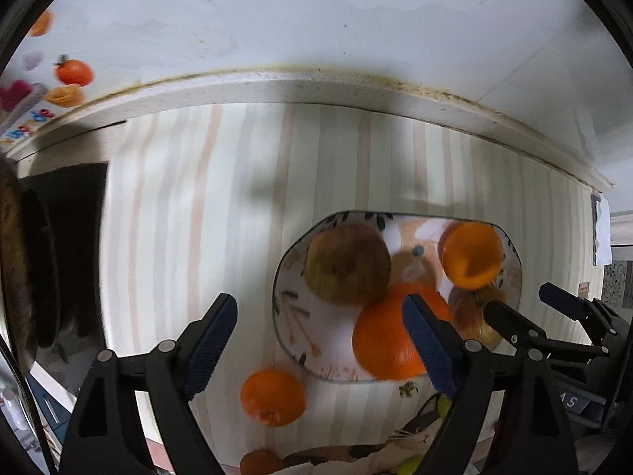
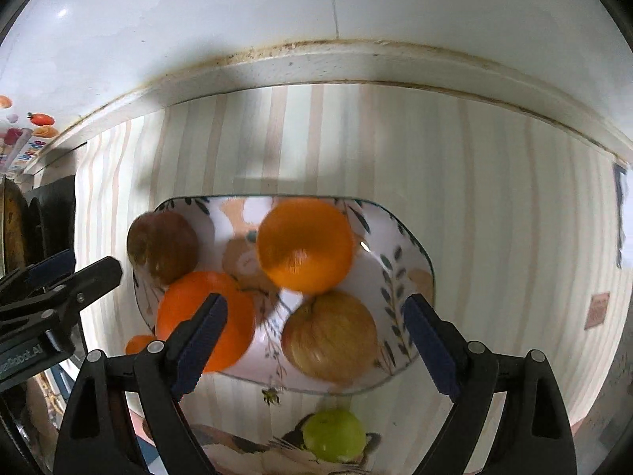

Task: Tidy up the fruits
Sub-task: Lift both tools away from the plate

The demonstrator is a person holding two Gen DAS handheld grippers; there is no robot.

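Right wrist view: right claw points down over the plate, jaws spread wide, nothing between the pads. Below it on the patterned plate lie four fruits: a yellow-red apple near and centre, a large orange at near left partly behind the left finger, a second orange at far centre, a brown-red apple at far left. A green apple sits off the plate on the near side, on the striped tabletop. Left claw enters at the left edge.

Left wrist view: left claw also points down, jaws wide, empty. A small orange lies on the tabletop between its fingers, just near-left of the plate, untouched. Fruit edges are motion-blurred.
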